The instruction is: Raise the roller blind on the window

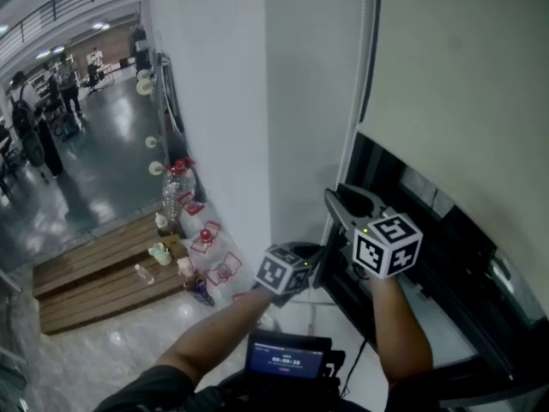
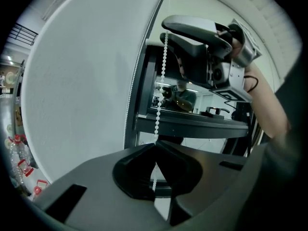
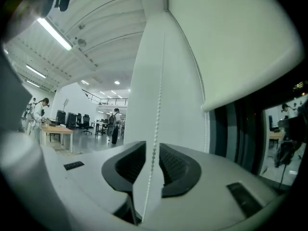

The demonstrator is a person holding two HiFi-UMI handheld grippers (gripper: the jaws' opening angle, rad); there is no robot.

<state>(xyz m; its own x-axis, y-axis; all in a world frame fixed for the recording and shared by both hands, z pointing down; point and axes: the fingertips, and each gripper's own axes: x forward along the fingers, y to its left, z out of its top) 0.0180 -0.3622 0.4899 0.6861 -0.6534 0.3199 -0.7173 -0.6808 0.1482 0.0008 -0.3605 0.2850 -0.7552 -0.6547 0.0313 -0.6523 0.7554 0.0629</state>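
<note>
my left tool [image 2: 155,146]: jaws together, clamped on the bead chain [image 2: 162,76] beside the window [image 1: 412,217] frame. my right tool [image 3: 153,150], higher up: jaws apart, same chain running between them, not pinched. roller blind [image 1: 463,75]: hem partway up the window, dark glass below.

Ceiling strip lights [image 3: 54,32] give cool, even light, and their glare streaks the glossy floor [image 1: 103,157] in the head view. The roller blind [image 1: 463,84] is pale and evenly lit; the window [image 1: 459,230] below it is dark. Both gripper views bulge, with black corners and soft foregrounds.
</note>
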